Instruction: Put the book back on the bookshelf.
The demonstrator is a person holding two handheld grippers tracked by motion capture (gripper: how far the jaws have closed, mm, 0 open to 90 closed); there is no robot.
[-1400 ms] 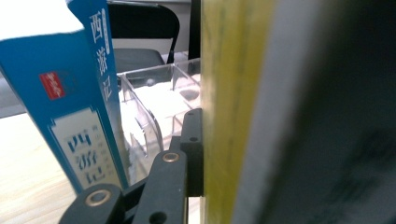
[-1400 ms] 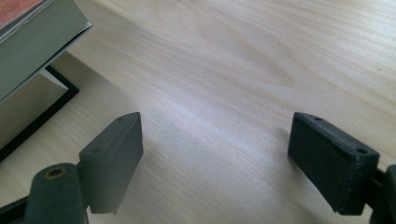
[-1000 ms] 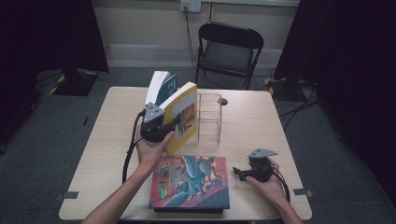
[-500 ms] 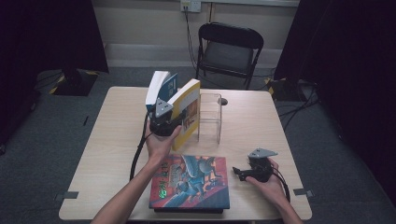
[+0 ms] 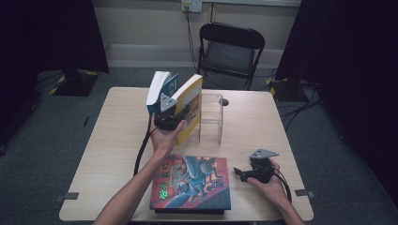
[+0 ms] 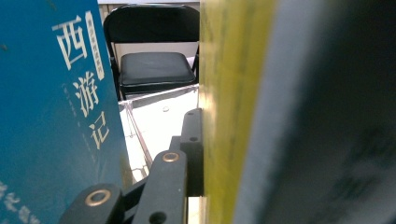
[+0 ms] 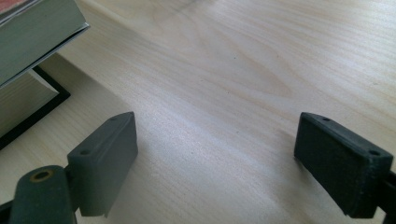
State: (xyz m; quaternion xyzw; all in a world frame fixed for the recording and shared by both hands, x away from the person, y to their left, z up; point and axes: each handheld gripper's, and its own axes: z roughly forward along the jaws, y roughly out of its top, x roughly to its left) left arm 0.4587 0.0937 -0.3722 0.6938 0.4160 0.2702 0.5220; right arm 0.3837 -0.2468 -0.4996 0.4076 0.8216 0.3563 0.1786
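Observation:
My left gripper is shut on a thick yellow book and holds it nearly upright above the middle of the table. In the left gripper view one black jaw presses the book's yellow cover, while the other jaw is hidden behind the book. A blue book with white lettering stands just left of it, leaning. My right gripper rests on the table at the front right. It is open with only bare wood between its pads.
A clear plastic book stand sits right of the yellow book. A book with a colourful cover lies on a dark one at the front edge, and its page edges show left of my right gripper. A black folding chair stands behind the table.
My left gripper has carried the yellow book a little rightward and farther back, closer to the blue book and the clear stand. My right gripper has stayed still.

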